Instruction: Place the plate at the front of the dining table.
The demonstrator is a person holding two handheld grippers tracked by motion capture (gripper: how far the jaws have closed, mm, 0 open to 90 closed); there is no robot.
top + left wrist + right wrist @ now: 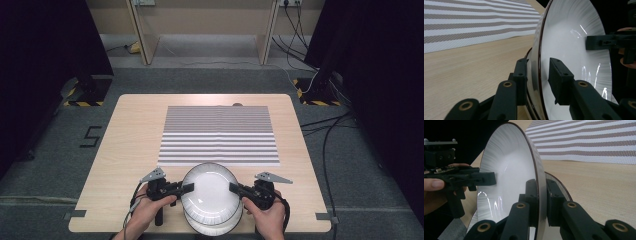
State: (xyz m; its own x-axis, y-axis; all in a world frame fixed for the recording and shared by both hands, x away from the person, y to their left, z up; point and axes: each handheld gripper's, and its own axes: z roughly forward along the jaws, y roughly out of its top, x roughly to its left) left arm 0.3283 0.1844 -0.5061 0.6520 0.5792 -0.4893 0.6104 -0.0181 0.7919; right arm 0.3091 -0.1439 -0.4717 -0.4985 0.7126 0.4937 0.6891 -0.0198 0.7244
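Your right gripper (539, 202) clamps the upper plate's (210, 192) right rim — your left gripper (537, 80) straddles the left rim, jaws loosened — lower plate (212, 227) beneath, near edge.

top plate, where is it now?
High view: top plate at the table's near edge, lifted above a second plate, between left gripper and right gripper.

Upper plate (209, 190) on lower plate (212, 226), before mat (219, 135).
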